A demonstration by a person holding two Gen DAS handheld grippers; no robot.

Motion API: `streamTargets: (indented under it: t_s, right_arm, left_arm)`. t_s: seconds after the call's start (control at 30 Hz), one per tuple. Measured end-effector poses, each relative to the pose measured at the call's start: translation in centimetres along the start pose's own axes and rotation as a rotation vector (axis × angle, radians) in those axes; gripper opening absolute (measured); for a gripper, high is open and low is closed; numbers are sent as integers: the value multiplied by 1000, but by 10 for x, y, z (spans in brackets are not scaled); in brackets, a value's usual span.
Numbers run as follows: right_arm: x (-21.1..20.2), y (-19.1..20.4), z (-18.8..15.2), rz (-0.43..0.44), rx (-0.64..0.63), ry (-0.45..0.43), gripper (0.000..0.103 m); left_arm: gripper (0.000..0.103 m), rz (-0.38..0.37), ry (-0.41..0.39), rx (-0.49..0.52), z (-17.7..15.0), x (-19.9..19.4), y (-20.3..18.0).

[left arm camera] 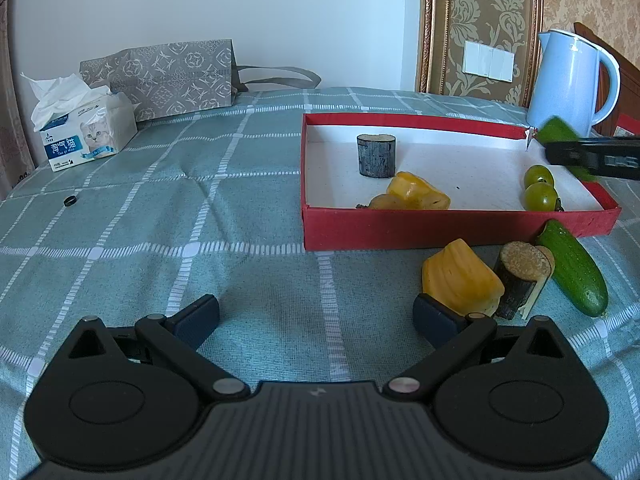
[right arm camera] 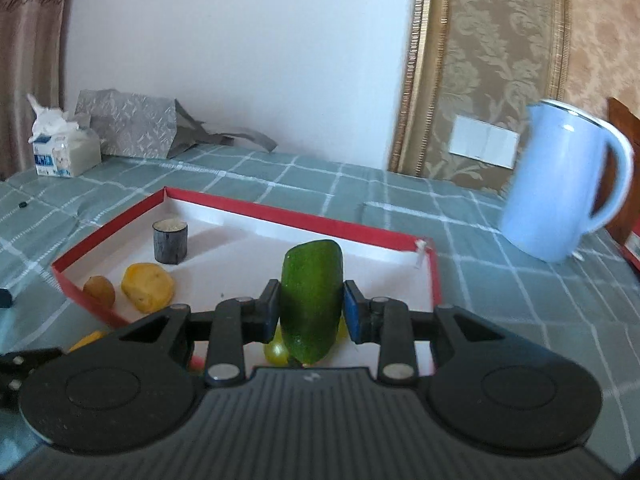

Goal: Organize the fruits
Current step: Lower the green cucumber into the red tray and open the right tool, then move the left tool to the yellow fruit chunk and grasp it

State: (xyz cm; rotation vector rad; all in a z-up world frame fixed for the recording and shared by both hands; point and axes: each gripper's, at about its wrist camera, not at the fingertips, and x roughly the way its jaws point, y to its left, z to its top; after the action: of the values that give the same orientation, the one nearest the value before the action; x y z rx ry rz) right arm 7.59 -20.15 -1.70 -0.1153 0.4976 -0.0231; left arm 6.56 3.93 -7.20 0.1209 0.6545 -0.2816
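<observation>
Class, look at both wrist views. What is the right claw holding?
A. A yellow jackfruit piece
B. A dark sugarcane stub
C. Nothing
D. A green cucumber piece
D: the right claw is shut on a green cucumber piece, held above the red-walled cardboard tray.

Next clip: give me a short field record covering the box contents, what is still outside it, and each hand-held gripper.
surface: checked green cloth
container: red box, open, white inside
in box: dark log piece, yellow fruit pieces, two green tomatoes
outside box, near front wall: yellow fruit piece, second log piece, whole cucumber
left hand-held gripper: open, empty, low over the cloth
right hand-held gripper: shut on cucumber piece, above the box
background: blue kettle, tissue pack, patterned bag
</observation>
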Motion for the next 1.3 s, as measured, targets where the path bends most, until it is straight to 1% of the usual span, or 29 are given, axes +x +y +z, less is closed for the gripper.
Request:
streamTargets:
  t_s: [0.13,0.17,0.2,0.23,0.27,0.33,0.37,0.43,0.5,0.53,0.57,0.7,0.8,0.87,0.93,1.07,1.1,1.2,1.3]
  right_arm:
    - [29,13,1,31,-16,31,31]
    - [36,15,0,40,-23,40,29]
    - [41,18,-2,37,-33,47,31]
    - [42,19,-6,23,-39,40,42]
    - [40,21,-9,2,-52,20,58]
    - [33,25,-12,-44,-94,-36,72]
    - [27,26,-13,-58,-106,-64,75]
    - [17,28,-12,-72,-118,-91,75]
    - [6,28,-13,-80,-113,-96,80]
    - [0,28,-15,-78,-110,-92,85]
    - [-7,29,-19,-71,-108,-92,88]
    - [-33,23,-32,-63,-88,-107,88]
    - [-47,11,-42,-37,-15,-105,88]
    - [-50,0,-51,-3,58,-80,88]
    - [-47,-12,-56,38,127,-33,88]
    - [-41,-26,-61,67,221,10,89]
    - [-41,-27,-62,75,230,11,89]
    - [-45,-23,-62,68,213,-12,97]
    - [-47,-18,-60,59,188,-28,98]
  left_arm:
    - [103,0,0,0,0,0,0]
    - [103,0,0,0,0,0,0]
    - [103,0,0,0,0,0,0]
    - [103,0,0,0,0,0,0]
    - [103,0,0,0,0,0,0]
    - [103,0,0,1,0,0,0]
    - [103,0,0,1,0,0,0]
    - [103,0,0,1,0,0,0]
    - [103,0,0,1,0,0,0]
    - [103,0,0,1,0,0,0]
    - [103,0,0,1,0,0,0]
    - [103,0,0,1,-1,0,0]
    - [103,0,0,1,0,0,0]
    - [103,0,0,1,0,0,0]
    - [103,0,-1,0,-1,0,0]
    - [103,-2,-10,-30,-2,-3,5]
    - [103,-4,-14,-42,-2,-4,6]
    - [103,-8,-29,-56,-4,-8,7]
    - [103,-44,-57,-78,-5,-14,4]
